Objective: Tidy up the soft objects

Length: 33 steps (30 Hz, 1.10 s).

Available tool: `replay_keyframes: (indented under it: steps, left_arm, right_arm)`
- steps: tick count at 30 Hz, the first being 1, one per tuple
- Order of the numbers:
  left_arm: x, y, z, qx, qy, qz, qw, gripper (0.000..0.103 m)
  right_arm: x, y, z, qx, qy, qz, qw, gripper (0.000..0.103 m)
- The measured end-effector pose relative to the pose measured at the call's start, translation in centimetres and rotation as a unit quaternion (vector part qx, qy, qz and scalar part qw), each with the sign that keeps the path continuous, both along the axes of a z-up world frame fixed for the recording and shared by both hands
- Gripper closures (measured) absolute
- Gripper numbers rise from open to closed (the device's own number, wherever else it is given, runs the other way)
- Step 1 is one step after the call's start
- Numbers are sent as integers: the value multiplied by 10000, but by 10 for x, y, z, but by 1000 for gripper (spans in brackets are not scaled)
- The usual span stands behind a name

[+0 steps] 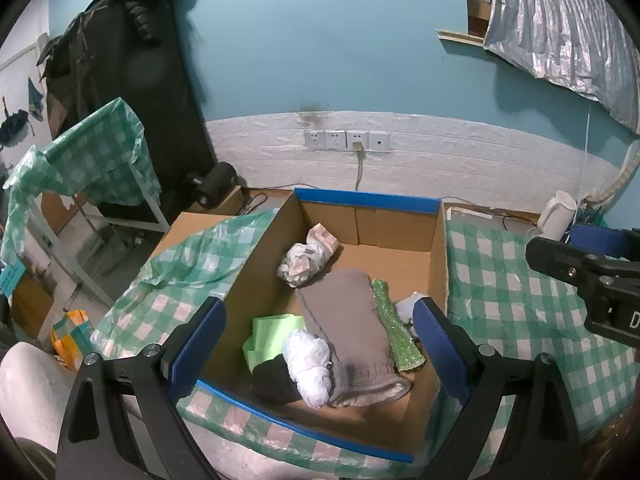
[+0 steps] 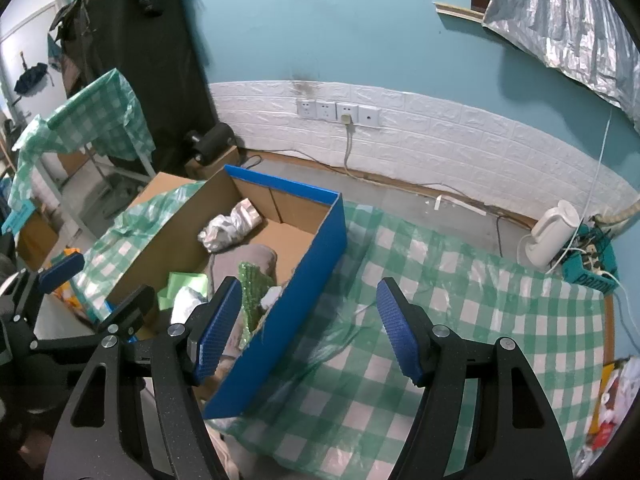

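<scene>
A blue-edged cardboard box [image 1: 368,200] sits on a green checked tablecloth [image 1: 520,312]. Inside lie rolled grey sweatpants [image 1: 348,320], a green sequined piece [image 1: 396,332], a white bundle [image 1: 310,364], a light green cloth [image 1: 272,332], a black item [image 1: 272,380] and a crumpled white and pink bundle [image 1: 308,256]. My left gripper [image 1: 316,352] is open and empty above the box's near end. My right gripper [image 2: 308,332] is open and empty, straddling the box's blue right wall [image 2: 296,300]. The sweatpants [image 2: 248,260] and sequined piece [image 2: 252,296] also show in the right wrist view.
A white kettle [image 2: 552,232] and a teal basket with a power strip [image 2: 592,268] stand at the table's far right. Wall sockets [image 1: 346,140] with a cord sit behind. A second covered table [image 1: 92,152] and a dark coat rack [image 1: 132,60] stand to the left.
</scene>
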State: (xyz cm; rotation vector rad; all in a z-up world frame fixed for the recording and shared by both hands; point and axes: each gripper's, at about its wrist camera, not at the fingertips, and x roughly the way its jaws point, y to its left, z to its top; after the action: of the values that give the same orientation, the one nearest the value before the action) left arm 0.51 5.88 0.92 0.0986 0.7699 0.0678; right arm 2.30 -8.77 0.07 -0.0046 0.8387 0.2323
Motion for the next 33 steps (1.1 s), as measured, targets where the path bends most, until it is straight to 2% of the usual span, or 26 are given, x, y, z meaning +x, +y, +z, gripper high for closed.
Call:
replay_keyframes:
  steps: [33]
  left_arm:
    - [1, 5, -3, -1, 89, 65, 9999, 8]
  right_arm:
    - [4, 5, -2, -77, 57, 86, 9999, 34]
